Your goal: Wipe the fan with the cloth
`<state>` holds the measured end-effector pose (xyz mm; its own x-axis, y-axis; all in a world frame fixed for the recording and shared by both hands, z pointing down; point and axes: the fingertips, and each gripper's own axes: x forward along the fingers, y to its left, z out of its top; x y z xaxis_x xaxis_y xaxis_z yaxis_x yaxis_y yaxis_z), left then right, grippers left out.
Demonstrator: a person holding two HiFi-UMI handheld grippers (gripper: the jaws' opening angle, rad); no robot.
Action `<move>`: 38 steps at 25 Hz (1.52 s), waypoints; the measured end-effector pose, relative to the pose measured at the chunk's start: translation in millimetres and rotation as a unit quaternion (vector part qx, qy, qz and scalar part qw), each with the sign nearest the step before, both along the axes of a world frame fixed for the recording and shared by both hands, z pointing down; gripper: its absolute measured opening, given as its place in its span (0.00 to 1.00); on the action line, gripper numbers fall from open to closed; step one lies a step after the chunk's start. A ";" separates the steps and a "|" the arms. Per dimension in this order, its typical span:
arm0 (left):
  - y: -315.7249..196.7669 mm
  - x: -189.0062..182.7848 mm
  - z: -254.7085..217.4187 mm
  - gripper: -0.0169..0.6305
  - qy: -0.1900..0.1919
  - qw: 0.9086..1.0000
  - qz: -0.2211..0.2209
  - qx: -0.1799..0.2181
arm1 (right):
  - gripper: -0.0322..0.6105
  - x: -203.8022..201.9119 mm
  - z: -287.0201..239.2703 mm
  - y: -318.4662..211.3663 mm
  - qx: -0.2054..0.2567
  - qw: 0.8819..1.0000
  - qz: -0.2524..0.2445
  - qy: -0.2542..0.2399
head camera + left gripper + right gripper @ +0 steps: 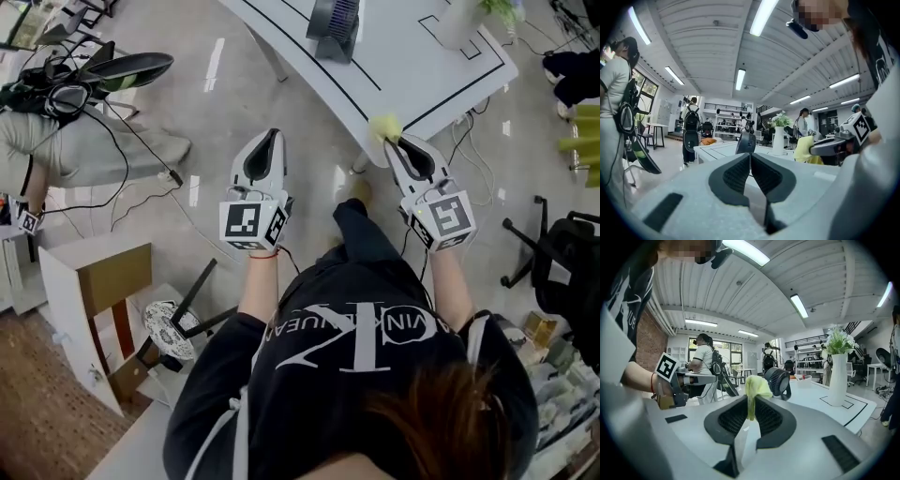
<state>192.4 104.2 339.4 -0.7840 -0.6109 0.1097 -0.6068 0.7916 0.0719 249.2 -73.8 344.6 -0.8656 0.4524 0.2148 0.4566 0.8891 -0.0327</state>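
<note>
A small dark fan [335,26] stands on the white table [412,84] ahead of me; the two gripper views also show the fan [746,142] [778,380]. My right gripper [392,141] is shut on a yellow-green cloth [384,127], which sticks up from between its pads [757,386], just short of the table's near edge. My left gripper [272,136] is shut with nothing in it and hangs over the floor to the left of the table. In the left gripper view the jaws [750,157] point toward the fan, with the cloth [805,149] off to the right.
A white vase [838,378] with flowers stands on the table right of the fan. Black lines mark the tabletop. A person with a backpack [704,359] stands to the left. A wooden cabinet [94,300] and an office chair [562,253] flank me on the floor.
</note>
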 end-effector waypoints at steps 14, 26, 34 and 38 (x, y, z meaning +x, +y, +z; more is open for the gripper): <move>-82.0 -95.5 43.2 0.16 0.060 0.997 0.037 -0.012 | 0.12 -87.8 28.7 -31.1 0.016 0.999 -0.031 0.030; -110.6 -145.3 73.8 0.34 0.087 0.995 0.020 -0.042 | 0.12 -145.3 25.8 -44.0 0.015 0.998 -0.056 0.015; -125.8 -174.4 88.7 0.49 0.090 0.993 0.011 -0.070 | 0.12 -175.1 25.3 -45.3 0.034 0.998 -0.054 0.006; -129.6 -188.0 93.1 0.51 0.082 0.993 0.011 -0.089 | 0.12 -196.2 20.5 -44.9 0.033 0.998 -0.051 -0.007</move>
<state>4.4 -25.5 432.5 -0.7341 -0.5867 0.3418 -0.6151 0.7878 0.0311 53.1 -118.7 365.1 -0.8187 0.5240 0.2350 0.5453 0.8376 0.0323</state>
